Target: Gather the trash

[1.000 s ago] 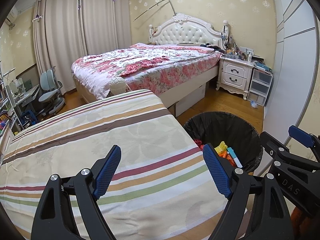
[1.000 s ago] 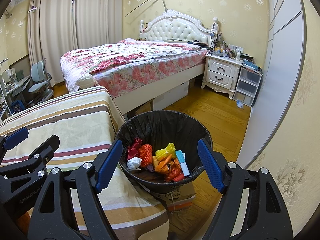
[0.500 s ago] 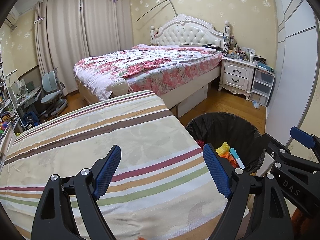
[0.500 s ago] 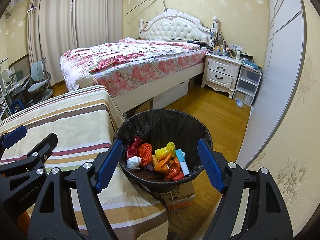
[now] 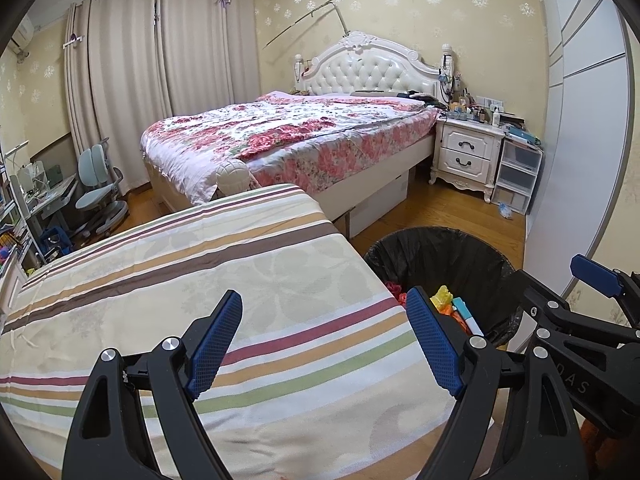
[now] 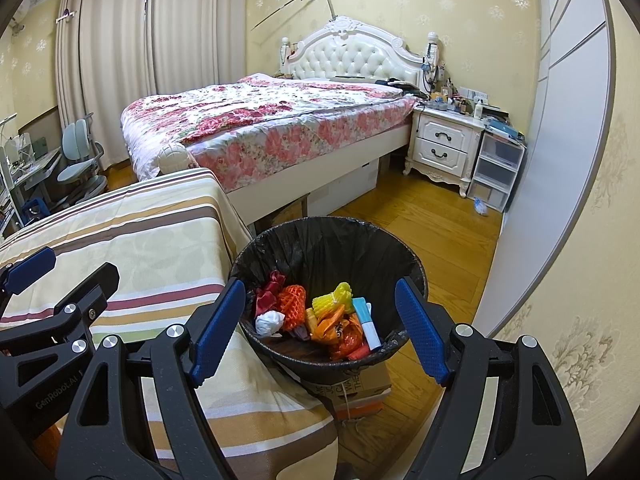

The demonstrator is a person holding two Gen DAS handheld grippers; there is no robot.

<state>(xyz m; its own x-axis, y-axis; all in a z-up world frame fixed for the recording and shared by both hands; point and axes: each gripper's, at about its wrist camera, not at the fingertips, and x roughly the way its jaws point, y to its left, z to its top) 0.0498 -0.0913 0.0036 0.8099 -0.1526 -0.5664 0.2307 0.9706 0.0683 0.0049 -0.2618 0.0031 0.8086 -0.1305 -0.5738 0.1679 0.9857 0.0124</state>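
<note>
Two open tools (image 5: pixel 326 336) (image 6: pixel 320 330), round black-lined bin (image 6: pixel 320 236)

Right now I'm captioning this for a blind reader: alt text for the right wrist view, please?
Open, empty right gripper hovers over a black-lined bin holding colourful trash, beside a striped cloth. Behind it is a floral bed.

Striped bedspread (image 5: pixel 224 280) lying bare, wooden floor (image 6: pixel 432 232) beside it bearing cardboard box (image 6: pixel 356 392), black-lined bin (image 6: pixel 320 240) atop
</note>
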